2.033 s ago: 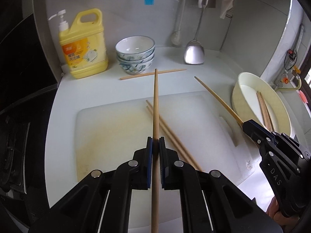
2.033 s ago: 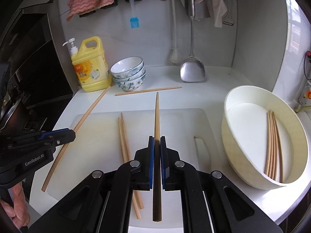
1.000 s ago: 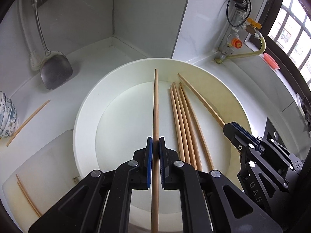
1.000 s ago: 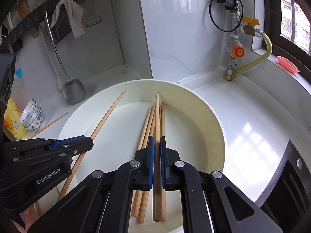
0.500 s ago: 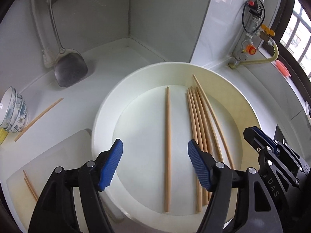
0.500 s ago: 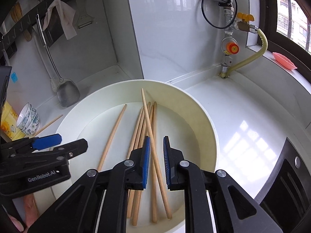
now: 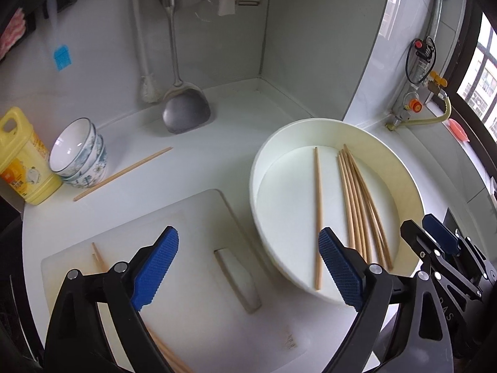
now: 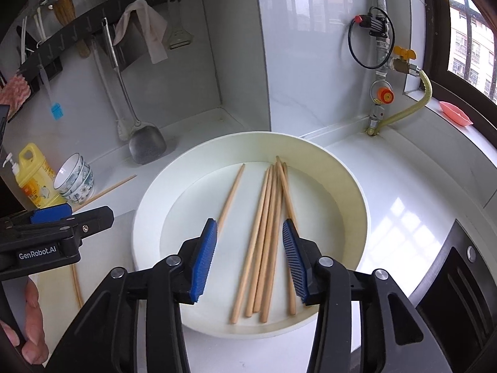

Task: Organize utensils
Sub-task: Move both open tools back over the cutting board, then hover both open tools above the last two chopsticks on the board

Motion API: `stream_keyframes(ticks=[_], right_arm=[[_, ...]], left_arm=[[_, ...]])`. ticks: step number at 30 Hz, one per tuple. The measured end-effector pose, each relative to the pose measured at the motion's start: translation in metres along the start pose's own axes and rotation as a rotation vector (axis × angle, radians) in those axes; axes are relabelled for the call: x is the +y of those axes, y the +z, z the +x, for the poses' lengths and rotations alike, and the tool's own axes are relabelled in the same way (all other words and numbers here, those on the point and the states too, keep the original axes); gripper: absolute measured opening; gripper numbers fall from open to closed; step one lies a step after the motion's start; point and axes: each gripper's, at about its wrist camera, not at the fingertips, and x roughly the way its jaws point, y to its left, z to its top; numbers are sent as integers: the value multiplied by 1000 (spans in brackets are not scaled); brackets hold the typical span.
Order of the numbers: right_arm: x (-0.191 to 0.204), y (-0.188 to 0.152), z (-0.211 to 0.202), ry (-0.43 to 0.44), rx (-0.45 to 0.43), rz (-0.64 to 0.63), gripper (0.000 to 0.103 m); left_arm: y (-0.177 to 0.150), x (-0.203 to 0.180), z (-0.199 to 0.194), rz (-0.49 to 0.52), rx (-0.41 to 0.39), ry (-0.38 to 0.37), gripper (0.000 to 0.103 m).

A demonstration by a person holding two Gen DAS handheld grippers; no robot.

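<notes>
Wooden chopsticks (image 8: pixel 267 233) lie gathered in basin (image 8: pixel 351 192); strays wait on board (image 7: pixel 198 279) at 7 o'clock and table (image 7: pixel 236 124). Left claw (image 7: pixel 245 261) wide, right claw (image 8: pixel 248 258) wide, both empty.

The right gripper (image 8: pixel 248 258) hung over the near rim of the round cream basin (image 8: pixel 351 186), its blue-padded jaws spread apart with nothing between them. Inside the basin lay a bundle of wooden chopsticks (image 8: pixel 270 227), fanned slightly and crossing one another, with a single chopstick (image 8: pixel 231 191) lying apart on the bundle's left. Left of the basin, the left gripper (image 8: pixel 73 217) reached in, and bare fingers (image 8: pixel 31 310) showed beneath its body. Beyond the left gripper stood stacked patterned bowls (image 8: pixel 74 180) and a yellow detergent bottle (image 8: pixel 32 180), with a lone chopstick (image 8: pixel 108 189) on the worktop (image 8: pixel 403 205) between the bowls and the basin. Behind the basin a metal spatula (image 8: pixel 146 146) hung against the wall.
</notes>
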Motion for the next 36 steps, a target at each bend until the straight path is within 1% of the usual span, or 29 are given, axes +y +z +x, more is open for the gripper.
stream_keyframes(ticks=[1, 2, 5, 9, 12, 18, 22, 25, 27, 31, 36], right_arm=[[6, -2, -4, 8, 1, -1, 56], [13, -4, -7, 19, 3, -3, 59], [35, -12, -13, 35, 16, -29, 62], [66, -25, -18, 67, 39, -60, 64], [85, -37, -22, 87, 40, -86, 64], [111, -60, -29, 102, 52, -114, 64], [128, -76, -34, 103, 49, -153, 64], [140, -88, -38, 100, 29, -203, 64], [146, -95, -36, 115, 25, -217, 64], [158, -102, -25, 152, 45, -232, 64], [175, -109, 0, 195, 63, -291, 64]], left_arm=[[-5, 8, -7, -6, -5, 17, 93], [-10, 15, -13, -14, -6, 34, 93], [-28, 41, -27, -40, 7, 67, 94], [-54, 78, -45, -78, 16, 116, 94], [-75, 105, -57, -113, 21, 139, 95], [-111, 146, -70, -173, 31, 181, 95], [-132, 162, -73, -201, 40, 183, 95], [-147, 171, -77, -218, 20, 186, 95], [-154, 176, -75, -232, 12, 185, 95], [-164, 184, -70, -260, 6, 197, 95], [-169, 192, -64, -304, -8, 226, 95]])
